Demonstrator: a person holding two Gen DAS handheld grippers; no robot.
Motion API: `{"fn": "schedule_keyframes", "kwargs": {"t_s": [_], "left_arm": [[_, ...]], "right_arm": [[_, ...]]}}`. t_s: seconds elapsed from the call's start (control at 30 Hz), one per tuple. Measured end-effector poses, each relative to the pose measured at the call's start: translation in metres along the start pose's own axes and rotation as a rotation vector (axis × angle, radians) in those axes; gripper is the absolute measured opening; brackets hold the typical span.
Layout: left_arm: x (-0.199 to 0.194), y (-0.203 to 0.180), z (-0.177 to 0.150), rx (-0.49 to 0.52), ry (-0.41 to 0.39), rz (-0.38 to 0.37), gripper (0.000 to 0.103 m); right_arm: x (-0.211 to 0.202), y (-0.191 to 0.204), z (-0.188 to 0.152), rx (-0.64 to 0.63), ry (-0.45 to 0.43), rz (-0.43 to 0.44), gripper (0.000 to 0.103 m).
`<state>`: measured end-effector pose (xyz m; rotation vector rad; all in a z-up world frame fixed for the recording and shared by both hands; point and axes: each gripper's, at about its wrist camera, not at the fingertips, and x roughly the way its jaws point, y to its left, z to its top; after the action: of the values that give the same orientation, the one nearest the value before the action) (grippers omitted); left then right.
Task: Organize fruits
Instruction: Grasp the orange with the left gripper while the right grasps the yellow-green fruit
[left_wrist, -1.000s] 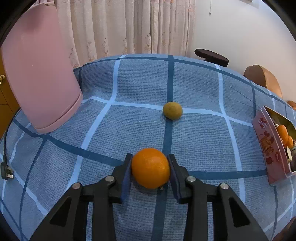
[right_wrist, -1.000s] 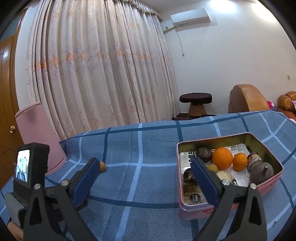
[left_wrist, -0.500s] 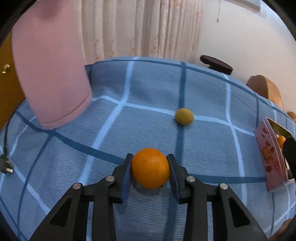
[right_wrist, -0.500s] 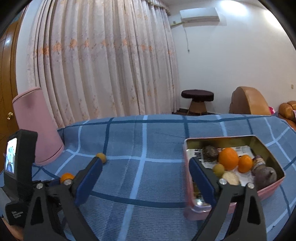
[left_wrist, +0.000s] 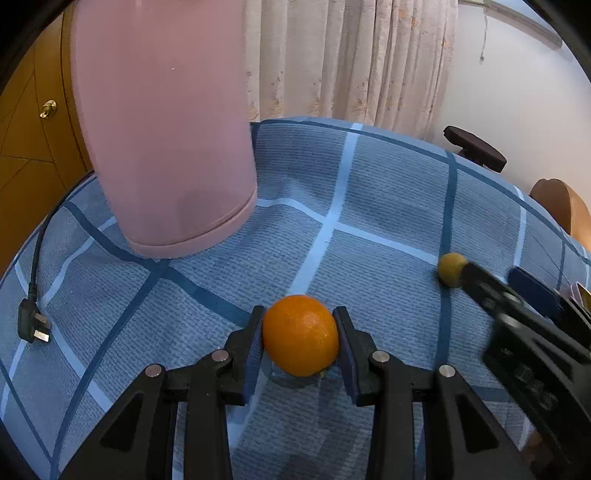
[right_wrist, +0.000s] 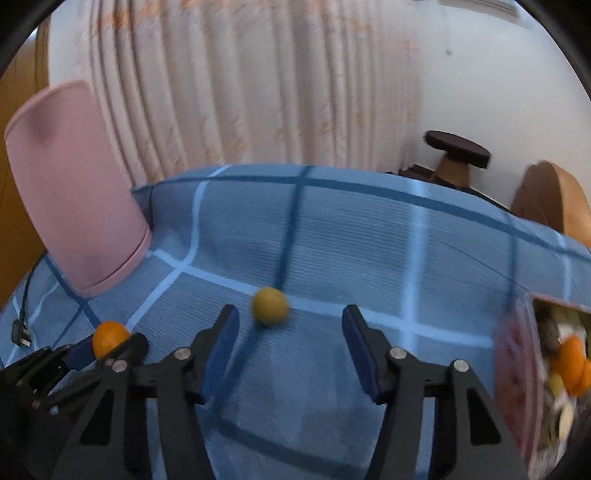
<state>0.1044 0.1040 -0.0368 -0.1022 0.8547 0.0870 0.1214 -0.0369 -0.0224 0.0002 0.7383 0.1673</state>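
Presently catalogued, by item.

Left gripper (left_wrist: 300, 341): jaws closed on the orange (left_wrist: 300, 335), one blue pad on each flank, grip near the fruit's widest girth; fruit low over the blue checked cloth (left_wrist: 369, 206), contact with the cloth not determinable.

Right gripper (right_wrist: 290, 347): jaws wide, holding nothing; aimed at the small yellow-green fruit (right_wrist: 269, 306), which lies on the cloth just ahead of the jaw tips and nearer the left jaw. View blurred, so exact gap to the fruit uncertain.

Tin (right_wrist: 517, 373): pink-sided, at the far right edge of the right wrist view, already carrying oranges and other fruit; well apart from both loose fruits.

Pink bin (left_wrist: 162, 122): upright on the cloth, left of both grippers. Black plug and cable (left_wrist: 33, 325): lying at the cloth's left edge.

Status, judged: one fruit secured, one being approached, both still to reach the tin.

Hazards, judged:
- Round yellow-green fruit off-centre between wide jaws; left jaw likely to nudge it first and roll it away on closing.
- Soft cloth over the surface; downward press could snag a jaw tip.
- Grippers close together; crossing paths toward the tin could knock the orange loose.
- Tin crowded; careless release could bounce fruit out.
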Motion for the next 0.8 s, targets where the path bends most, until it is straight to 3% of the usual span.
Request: {"fn": "schedule_keyframes", "kwargs": {"t_s": [0.1, 0.2, 0.23, 0.4, 0.57, 0.63, 0.8], "left_arm": [[0.002, -0.002, 0.002, 0.008, 0.001, 0.009, 0.038], [0.001, -0.005, 0.002, 0.016, 0.002, 0.016, 0.038], [0.001, -0.005, 0.002, 0.015, 0.002, 0.015, 0.038], [0.0, -0.005, 0.003, 0.009, 0.001, 0.01, 0.038], [0.0, -0.004, 0.001, 0.01, -0.01, 0.011, 0.038], [-0.005, -0.003, 0.0, 0.01, -0.034, 0.015, 0.038], [-0.018, -0.004, -0.004, 0.015, -0.092, 0.025, 0.038]], "right_arm": [[0.021, 0.008, 0.008, -0.015, 0.061, -0.004, 0.058], [0.041, 0.011, 0.01, -0.016, 0.144, 0.005, 0.035], [0.039, 0.014, 0.01, -0.029, 0.131, -0.011, 0.031], [0.037, 0.014, 0.004, -0.037, 0.127, -0.025, 0.031], [-0.002, 0.013, -0.007, -0.035, -0.005, -0.069, 0.03], [-0.023, 0.015, -0.016, -0.047, -0.092, -0.098, 0.03], [-0.058, 0.018, -0.033, -0.037, -0.198, -0.113, 0.03]]}}
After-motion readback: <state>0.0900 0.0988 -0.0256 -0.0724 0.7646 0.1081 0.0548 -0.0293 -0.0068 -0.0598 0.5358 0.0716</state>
